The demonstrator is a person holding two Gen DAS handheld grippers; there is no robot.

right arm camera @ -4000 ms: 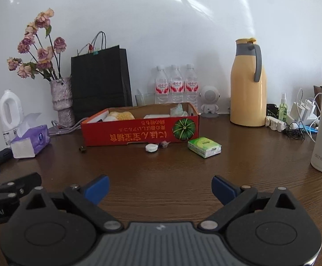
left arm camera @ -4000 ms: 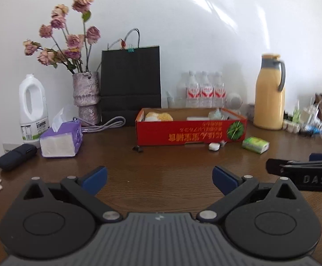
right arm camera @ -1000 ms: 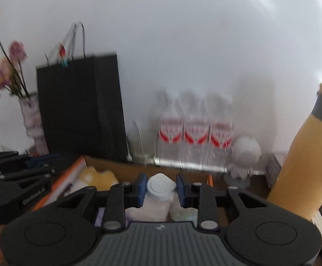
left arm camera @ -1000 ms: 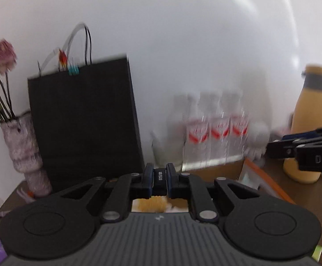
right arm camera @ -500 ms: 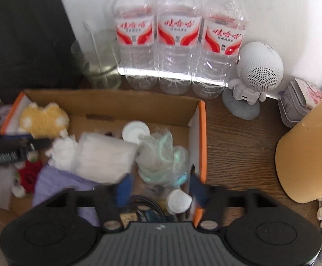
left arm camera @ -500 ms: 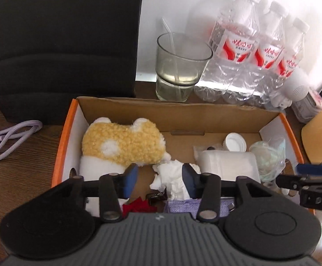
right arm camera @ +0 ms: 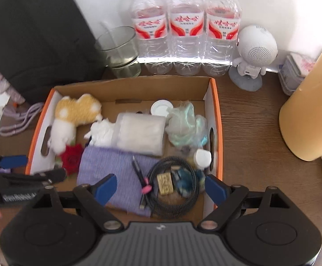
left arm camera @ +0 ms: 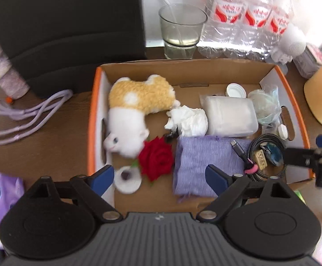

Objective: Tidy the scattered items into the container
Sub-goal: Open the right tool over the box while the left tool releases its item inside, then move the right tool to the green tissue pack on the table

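Observation:
The orange-rimmed cardboard box (left arm camera: 92,119) (right arm camera: 216,119) lies below both grippers. It holds a plush toy (left arm camera: 138,102), a red rose (left arm camera: 157,157), a purple cloth (left arm camera: 196,164) (right arm camera: 114,173), crumpled tissue (left arm camera: 187,119), a clear packet (right arm camera: 141,133), a coiled black cable (right arm camera: 174,195) and a white cap (right arm camera: 201,157). A white round item (left arm camera: 127,178) lies by the rose. My left gripper (left arm camera: 158,180) is open and empty over the box's near edge. My right gripper (right arm camera: 161,188) is open and empty over the cable.
Behind the box stand a black paper bag (left arm camera: 67,22), a glass (left arm camera: 182,28), three water bottles (right arm camera: 184,26), a white robot speaker (right arm camera: 255,48) and a yellow jug (right arm camera: 311,110). A purple cord (left arm camera: 28,115) and tissue pack (left arm camera: 3,195) lie left.
Both grippers carried small items over the box, tipped downward and opened. Their jaws have widened since half a second ago. The white cap now lies at the box's right end.

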